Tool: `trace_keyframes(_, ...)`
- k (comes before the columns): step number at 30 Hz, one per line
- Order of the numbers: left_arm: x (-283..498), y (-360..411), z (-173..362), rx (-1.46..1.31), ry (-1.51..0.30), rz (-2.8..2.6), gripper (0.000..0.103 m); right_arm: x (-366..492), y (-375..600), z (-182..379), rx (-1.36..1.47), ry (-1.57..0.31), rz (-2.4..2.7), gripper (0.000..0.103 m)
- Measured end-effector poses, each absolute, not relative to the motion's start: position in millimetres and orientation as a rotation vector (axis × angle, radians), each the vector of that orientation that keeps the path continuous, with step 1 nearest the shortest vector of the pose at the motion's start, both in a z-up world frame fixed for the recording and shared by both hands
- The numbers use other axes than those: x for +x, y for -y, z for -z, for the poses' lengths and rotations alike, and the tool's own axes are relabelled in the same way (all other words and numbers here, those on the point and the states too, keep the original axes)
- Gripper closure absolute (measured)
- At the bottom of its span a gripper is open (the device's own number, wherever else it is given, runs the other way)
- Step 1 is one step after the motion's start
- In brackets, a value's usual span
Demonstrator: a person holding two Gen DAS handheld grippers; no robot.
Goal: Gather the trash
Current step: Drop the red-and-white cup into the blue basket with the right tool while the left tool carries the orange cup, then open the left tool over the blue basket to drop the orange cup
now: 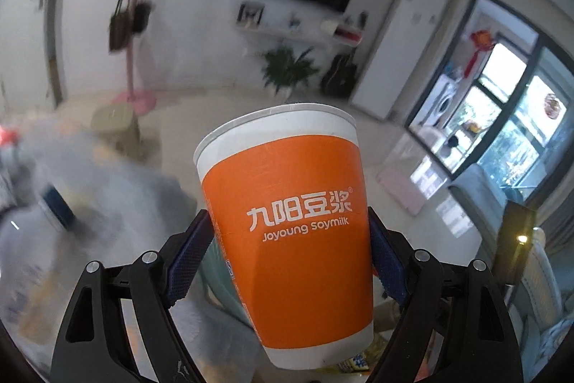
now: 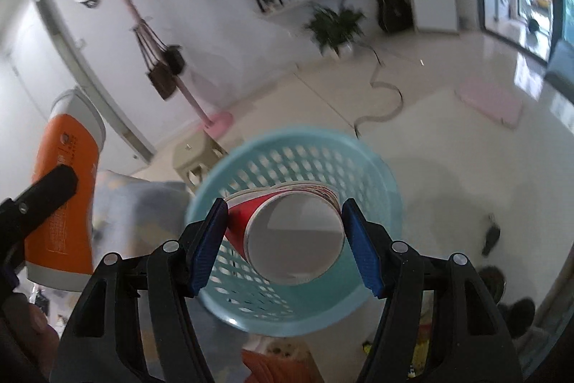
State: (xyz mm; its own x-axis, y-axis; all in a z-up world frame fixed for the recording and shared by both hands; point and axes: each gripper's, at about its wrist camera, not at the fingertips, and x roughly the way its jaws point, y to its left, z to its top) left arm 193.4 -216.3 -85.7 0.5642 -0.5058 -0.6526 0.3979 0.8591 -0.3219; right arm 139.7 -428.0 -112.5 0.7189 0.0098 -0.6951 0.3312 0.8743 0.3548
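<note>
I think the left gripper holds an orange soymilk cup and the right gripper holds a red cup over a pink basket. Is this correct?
Not quite: the basket is light blue, not pink, as the right wrist view shows. The rest stands: the left gripper holds the orange soymilk cup, and the right gripper holds the red cup over that basket.
</note>
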Motion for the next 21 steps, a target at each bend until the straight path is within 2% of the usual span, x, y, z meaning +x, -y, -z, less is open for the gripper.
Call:
trace_keyframes(4, 204, 217, 113, -0.178, -0.881, 0.519, 0.023, 151, 438, 138, 0.525, -0.812, 0.195, 0.041)
trace_keyframes(11, 208, 218, 120, -0.191, -0.943, 0.500, 0.020, 162, 441, 165, 0.568, -0.896, 0.174, 0.039)
trace_keyframes(21, 183, 200, 81, -0.218, -0.837, 0.530, 0.020, 148, 429, 139, 0.505, -0.852, 0.159, 0.039)
